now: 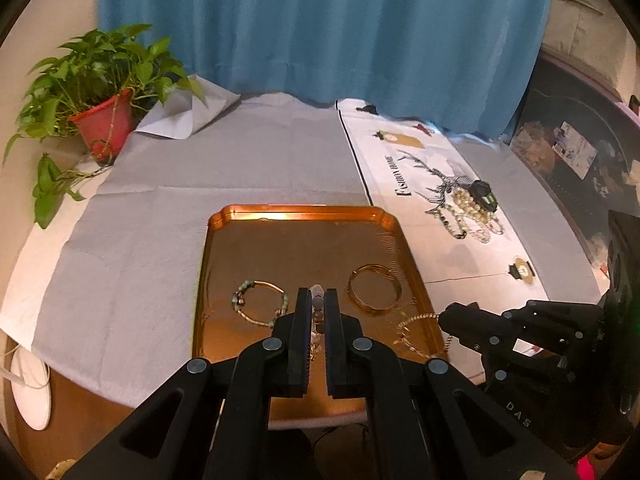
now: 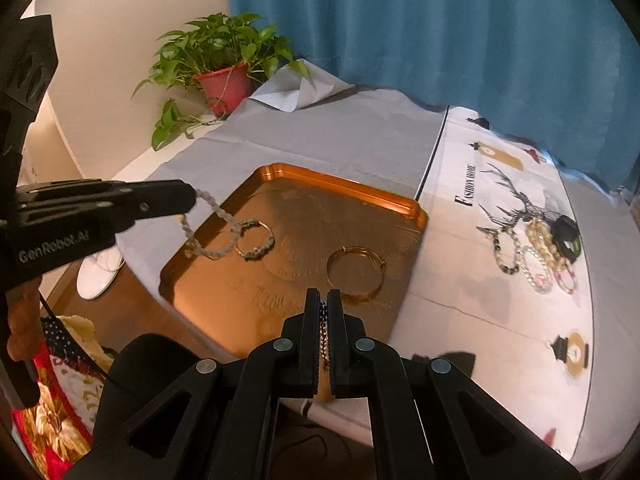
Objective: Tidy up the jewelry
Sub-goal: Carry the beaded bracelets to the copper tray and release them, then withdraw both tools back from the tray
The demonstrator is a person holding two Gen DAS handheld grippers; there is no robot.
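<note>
Two bracelets lie flat in the shiny orange metal tray [image 1: 224,216]: a green bead bracelet [image 1: 260,304] and a plain gold bangle [image 1: 374,288]. Left tongs [image 1: 318,300] pinch a pale bead bracelet [image 2: 208,236] over the tray. Right tongs [image 2: 324,300] pinch a thin gold chain bracelet [image 1: 416,330].

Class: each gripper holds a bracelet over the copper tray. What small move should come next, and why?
Probably lower both and let go. The left gripper dangles a pale bead bracelet above the tray; the right gripper pinches a gold chain bracelet. Bare tray lies beneath each.
</note>
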